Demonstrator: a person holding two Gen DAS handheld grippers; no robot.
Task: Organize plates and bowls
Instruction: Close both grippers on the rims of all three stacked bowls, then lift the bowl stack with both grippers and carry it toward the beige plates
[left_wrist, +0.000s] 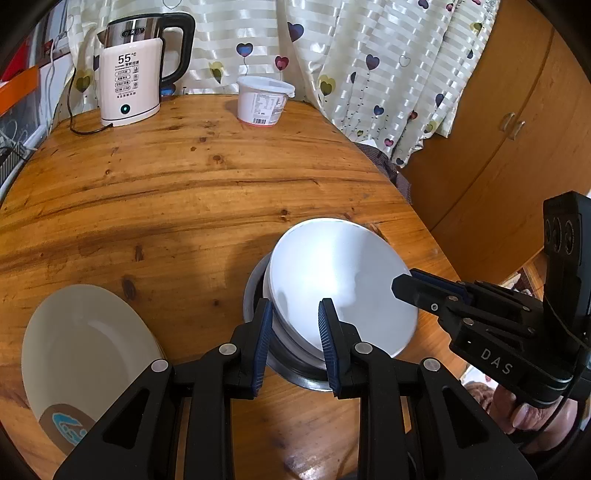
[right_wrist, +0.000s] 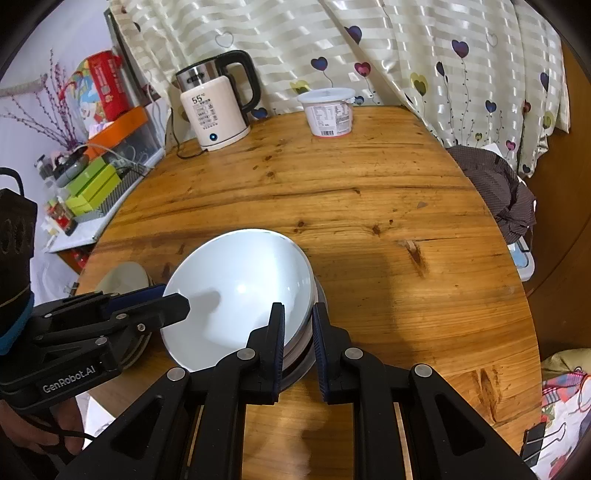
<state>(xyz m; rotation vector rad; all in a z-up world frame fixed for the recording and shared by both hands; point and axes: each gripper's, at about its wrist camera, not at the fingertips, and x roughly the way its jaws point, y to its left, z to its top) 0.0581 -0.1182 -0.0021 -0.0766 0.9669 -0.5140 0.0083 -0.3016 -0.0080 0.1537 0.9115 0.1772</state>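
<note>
A white bowl (left_wrist: 340, 273) (right_wrist: 240, 280) sits tilted inside a grey metal bowl (left_wrist: 253, 291) (right_wrist: 297, 363) near the front of the round wooden table (left_wrist: 184, 184). My left gripper (left_wrist: 295, 332) (right_wrist: 177, 302) is shut on the near-left rim of the white bowl, one pad inside and one outside. On the opposite rim, my right gripper (right_wrist: 299, 332) (left_wrist: 400, 284) is shut too, its left pad inside the white bowl and its right pad against the metal bowl's outer wall. A cream plate (left_wrist: 85, 343) (right_wrist: 122, 277) lies to the left of the bowls.
An electric kettle (left_wrist: 129, 74) (right_wrist: 218, 107) with its cord and a lidded white tub (left_wrist: 262, 99) (right_wrist: 328, 110) stand at the table's far edge by the curtain. A wooden cabinet (left_wrist: 498, 147) is on the right. Cluttered shelves (right_wrist: 92, 177) stand left of the table.
</note>
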